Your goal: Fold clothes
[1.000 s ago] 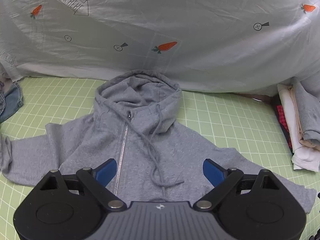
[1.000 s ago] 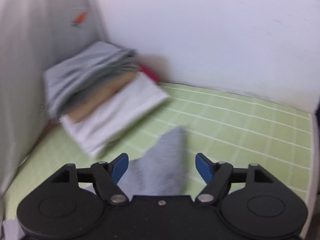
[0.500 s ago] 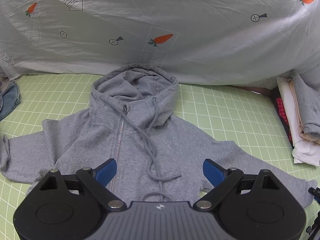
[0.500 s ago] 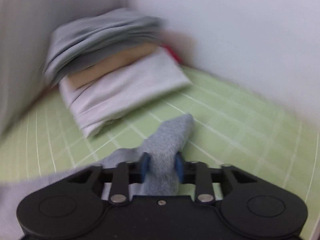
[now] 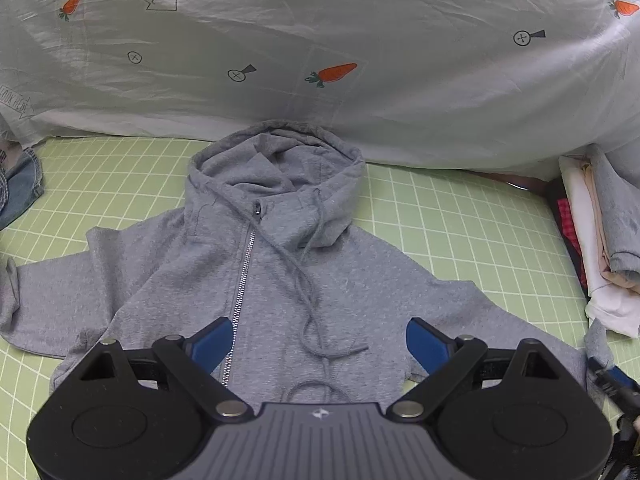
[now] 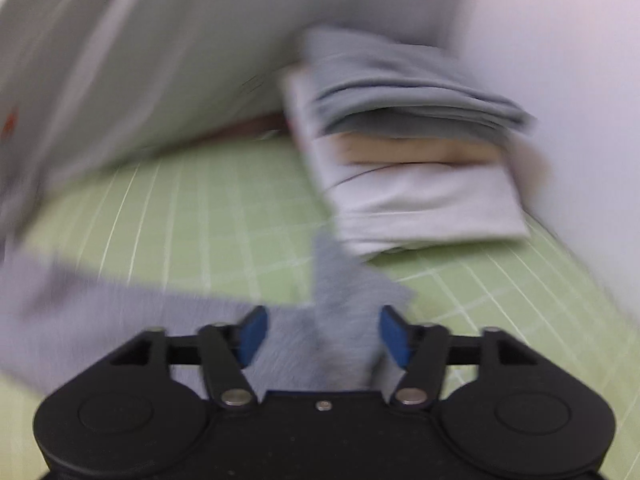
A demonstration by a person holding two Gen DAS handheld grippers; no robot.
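A grey zip hoodie (image 5: 280,272) lies face up on the green grid mat (image 5: 460,232), hood toward the back, sleeves spread to both sides. My left gripper (image 5: 318,342) hovers open over the hoodie's lower front, holding nothing. In the blurred right wrist view, my right gripper (image 6: 322,334) is open with the cuff of the hoodie's right sleeve (image 6: 340,280) lying between its fingers. The right gripper also shows at the left wrist view's right edge (image 5: 608,376), at the sleeve end.
A stack of folded clothes (image 6: 408,168) sits at the mat's right end, also visible in the left wrist view (image 5: 600,240). A white carrot-print sheet (image 5: 320,40) hangs behind. Denim fabric (image 5: 20,184) lies at the far left.
My right gripper was open, closed on the sleeve cuff half a second ago, and is open again now, having swung left. The left gripper shifted only slightly.
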